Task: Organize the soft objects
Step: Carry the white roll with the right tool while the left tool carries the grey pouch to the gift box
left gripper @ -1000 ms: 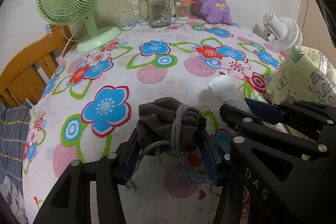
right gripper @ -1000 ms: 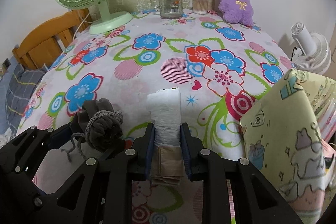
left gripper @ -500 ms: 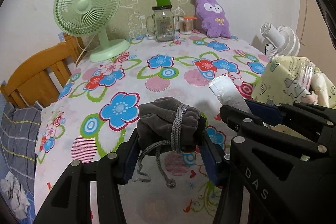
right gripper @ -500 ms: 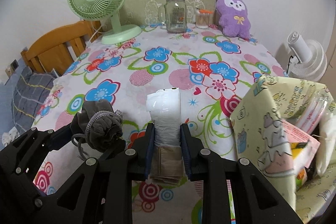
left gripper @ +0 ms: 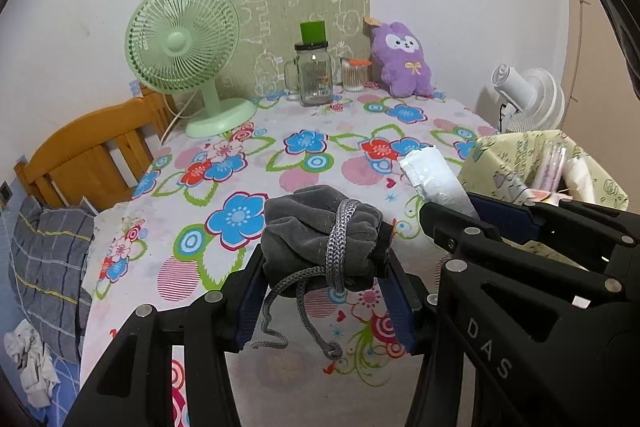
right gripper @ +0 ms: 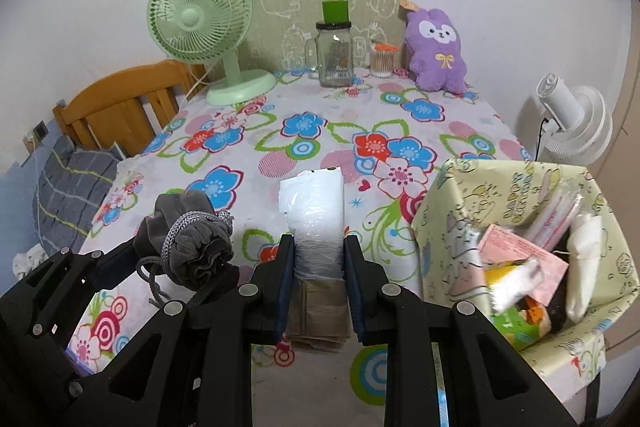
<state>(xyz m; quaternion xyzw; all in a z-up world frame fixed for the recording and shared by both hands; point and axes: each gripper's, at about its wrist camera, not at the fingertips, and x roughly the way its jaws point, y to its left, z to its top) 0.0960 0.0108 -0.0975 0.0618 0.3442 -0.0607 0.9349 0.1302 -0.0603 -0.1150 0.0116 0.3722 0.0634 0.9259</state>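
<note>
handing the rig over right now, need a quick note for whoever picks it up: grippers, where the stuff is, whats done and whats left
Left gripper: shut on the grey drawstring pouch, held above the floral tablecloth.
Right gripper: shut on the white plastic-wrapped packet, also held above the table.
Patterned fabric bin: at the table's right edge, open, already holding several packets.
Done: both soft items picked up.
Left: neither item is in the bin yet; that looks the likely place to drop them.
</note>
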